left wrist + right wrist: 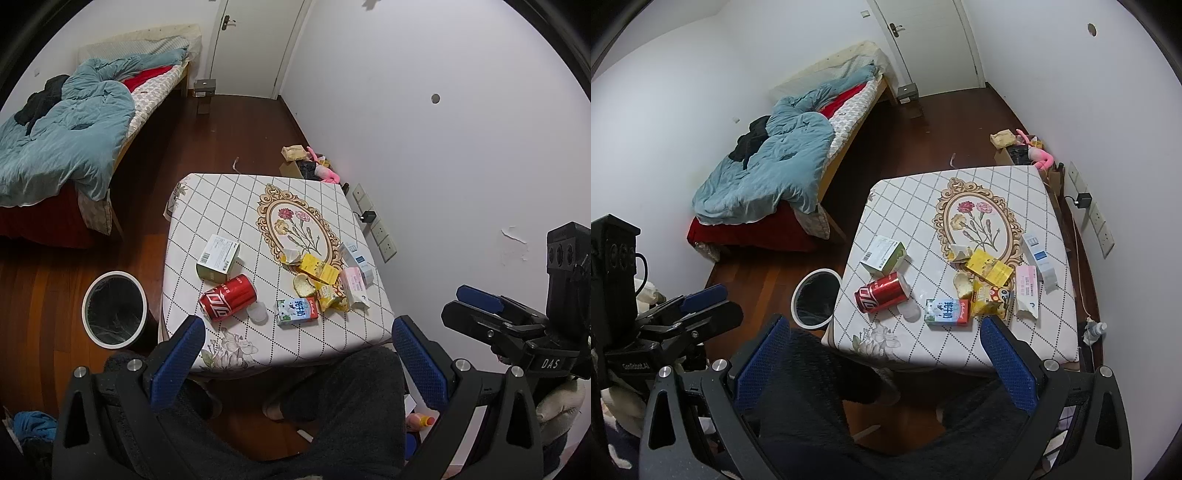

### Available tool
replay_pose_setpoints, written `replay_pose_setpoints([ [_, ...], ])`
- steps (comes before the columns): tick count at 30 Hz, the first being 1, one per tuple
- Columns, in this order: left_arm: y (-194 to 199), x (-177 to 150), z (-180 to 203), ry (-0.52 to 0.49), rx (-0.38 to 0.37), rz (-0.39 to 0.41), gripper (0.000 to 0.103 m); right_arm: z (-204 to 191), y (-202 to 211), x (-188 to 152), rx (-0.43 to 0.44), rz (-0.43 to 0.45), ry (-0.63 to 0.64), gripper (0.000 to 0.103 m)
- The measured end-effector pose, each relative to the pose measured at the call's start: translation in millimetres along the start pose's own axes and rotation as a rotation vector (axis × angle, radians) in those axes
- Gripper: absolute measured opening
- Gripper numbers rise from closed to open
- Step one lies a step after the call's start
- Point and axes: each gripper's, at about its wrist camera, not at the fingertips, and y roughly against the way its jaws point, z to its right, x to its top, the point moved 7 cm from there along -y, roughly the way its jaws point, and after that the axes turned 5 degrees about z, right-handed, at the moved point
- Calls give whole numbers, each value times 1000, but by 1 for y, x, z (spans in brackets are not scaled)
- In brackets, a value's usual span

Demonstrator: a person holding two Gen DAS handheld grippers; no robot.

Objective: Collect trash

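Note:
Trash lies on a small table with a checked cloth (229,206) (997,347). A red cola can (228,297) (881,292) lies on its side beside a green and white box (218,259) (883,254). A milk carton (297,311) (947,312), yellow wrappers (319,271) (989,270), a bread piece (303,285) and white and pink boxes (356,275) (1028,284) lie to the right. A white-rimmed bin (114,309) (817,297) stands on the floor left of the table. My left gripper (297,354) and right gripper (886,356) are open and empty, held above the table's near edge.
A bed with a blue quilt (62,136) (768,166) stands at the left. Clutter with a pink toy (314,164) (1030,147) lies by the far wall. Wall sockets (373,221) and a closed door (255,44) are beyond. Dark-clothed legs (314,406) are below the grippers.

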Motion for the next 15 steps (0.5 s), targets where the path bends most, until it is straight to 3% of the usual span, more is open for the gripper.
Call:
replay_pose_setpoints([
  [15,2,-1,2,-17,-13,-6,103,-3,-3,-4,10,-9,2,103],
])
